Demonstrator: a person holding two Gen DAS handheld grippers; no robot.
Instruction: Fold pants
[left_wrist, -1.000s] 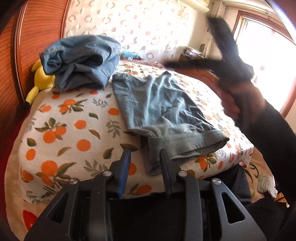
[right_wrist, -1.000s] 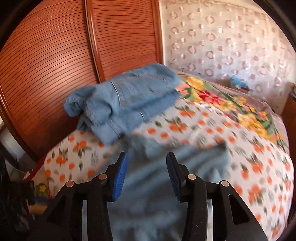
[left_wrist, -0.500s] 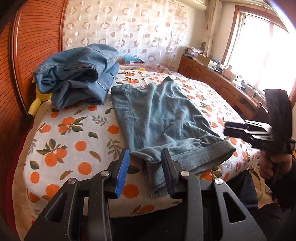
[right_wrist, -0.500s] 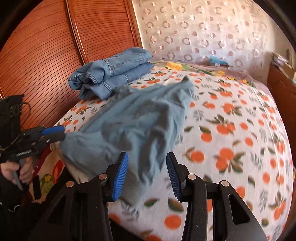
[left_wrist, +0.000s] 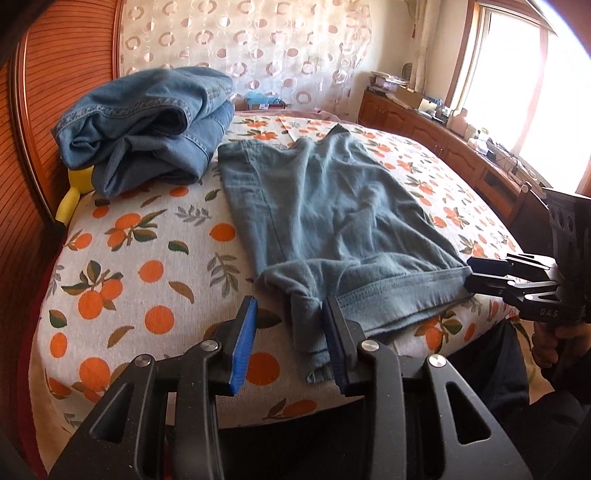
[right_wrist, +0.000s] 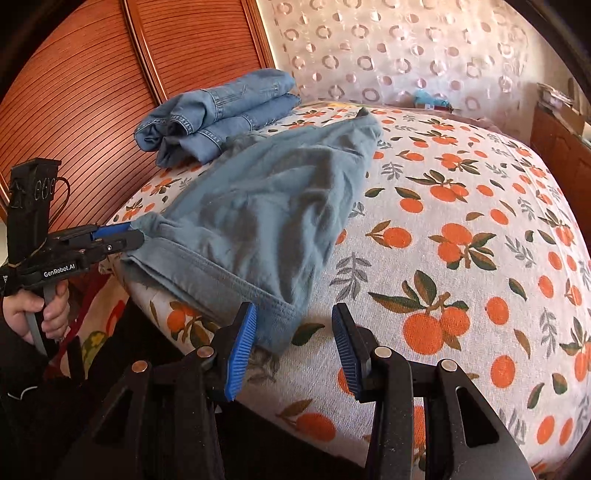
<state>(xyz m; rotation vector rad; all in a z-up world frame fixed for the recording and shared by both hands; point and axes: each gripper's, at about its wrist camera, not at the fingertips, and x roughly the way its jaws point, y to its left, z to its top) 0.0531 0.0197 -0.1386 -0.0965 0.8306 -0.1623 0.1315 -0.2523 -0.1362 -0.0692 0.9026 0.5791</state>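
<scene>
1. Wardrobe doors (right_wrist: 92, 92): reddish-brown wood with fine horizontal ribbing, at the far left of both views
2. Yellow plush toy (left_wrist: 75, 184): soft, rounded, wedged under the denim at the left edge of the bed; only the left wrist view shows it
3. Folded jeans (left_wrist: 147, 125): thick blue denim with pale contrast stitching, a bulky stack at the bed's far left corner, just beside the pants
4. Bedsheet (left_wrist: 147, 266): flat woven white cloth printed with oranges and green leaves
5. Left gripper (left_wrist: 290, 341): black frame, ribbed blue pads; the jaws stand partly open with nothing gripped. The bunched left hem corner of the pants lies between the pads, against the right-hand one. In the right wrist view its tips sit at that same hem corner, and a hand (right_wrist: 40, 314) grasps its handle
6. Pants (left_wrist: 332, 221): soft grey-blue cloth, matte and lightly wrinkled, spread flat lengthwise on the bed, stitched hem along the near edge, the left corner crumpled
7. Right gripper (right_wrist: 293, 347): jaws partly open and empty; the right hem corner lies just beside its left pad. In the left wrist view its tips meet the right end of the hem
8. Window (left_wrist: 535, 74) and low wooden cabinet (left_wrist: 424, 125): shown best in the left wrist view
</scene>
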